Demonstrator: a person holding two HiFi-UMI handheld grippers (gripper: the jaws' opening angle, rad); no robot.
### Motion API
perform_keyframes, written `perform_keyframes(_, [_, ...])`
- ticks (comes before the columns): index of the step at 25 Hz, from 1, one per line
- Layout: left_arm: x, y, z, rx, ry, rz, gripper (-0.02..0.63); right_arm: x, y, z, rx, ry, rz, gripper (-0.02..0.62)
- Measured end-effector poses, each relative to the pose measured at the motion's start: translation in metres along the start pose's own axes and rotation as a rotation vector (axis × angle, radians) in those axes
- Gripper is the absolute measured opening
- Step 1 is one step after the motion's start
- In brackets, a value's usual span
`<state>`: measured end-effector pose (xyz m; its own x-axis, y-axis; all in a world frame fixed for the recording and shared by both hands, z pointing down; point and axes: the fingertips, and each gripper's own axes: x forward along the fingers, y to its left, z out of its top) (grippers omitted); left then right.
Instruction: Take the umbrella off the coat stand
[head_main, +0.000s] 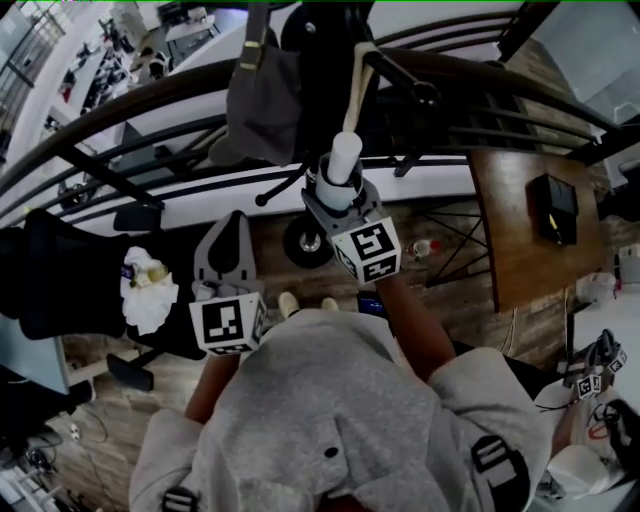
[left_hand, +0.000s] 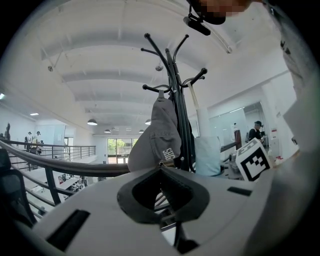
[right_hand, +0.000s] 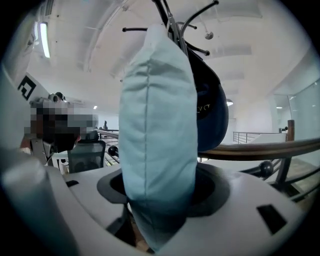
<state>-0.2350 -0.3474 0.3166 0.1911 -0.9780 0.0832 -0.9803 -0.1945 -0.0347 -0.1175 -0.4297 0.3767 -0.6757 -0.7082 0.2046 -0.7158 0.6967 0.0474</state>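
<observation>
A pale blue folded umbrella (right_hand: 157, 130) hangs upright from the black coat stand (right_hand: 172, 25) and fills the middle of the right gripper view. My right gripper (right_hand: 160, 200) is shut on its lower part, with the fabric pinched between the jaws. In the head view the umbrella (head_main: 343, 160) rises out of the right gripper (head_main: 340, 178) toward the stand. My left gripper (head_main: 228, 240) is shut and holds nothing, a little left of the umbrella and short of the stand. In the left gripper view the left gripper (left_hand: 162, 192) faces the coat stand (left_hand: 176, 85) and the umbrella (left_hand: 206, 155).
A grey cap (left_hand: 162, 135) hangs on the stand beside the umbrella, and a dark cap (right_hand: 212, 110) behind it. A curved railing (head_main: 150, 100) runs just past the stand. A wooden table (head_main: 520, 250) stands at the right, a dark seat with a white cloth (head_main: 150, 295) at the left.
</observation>
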Motion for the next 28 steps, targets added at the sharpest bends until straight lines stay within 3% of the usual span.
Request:
perform_keyframes(7, [0.001,-0.017,0.007,0.000,-0.014,-0.048,0.011,-0.032,0.010,0.006,-0.003,-0.020,0.025,0.275])
perform_keyframes(17, [0.006,-0.054,0.023,-0.002,-0.045,-0.117,0.011,-0.080,0.011,0.065,-0.007,-0.169,0.022,0.272])
perform_keyframes(28, [0.006,-0.101,0.032,-0.007,-0.044,-0.198,0.011,-0.127,0.010,0.092,0.026,-0.216,0.033,0.272])
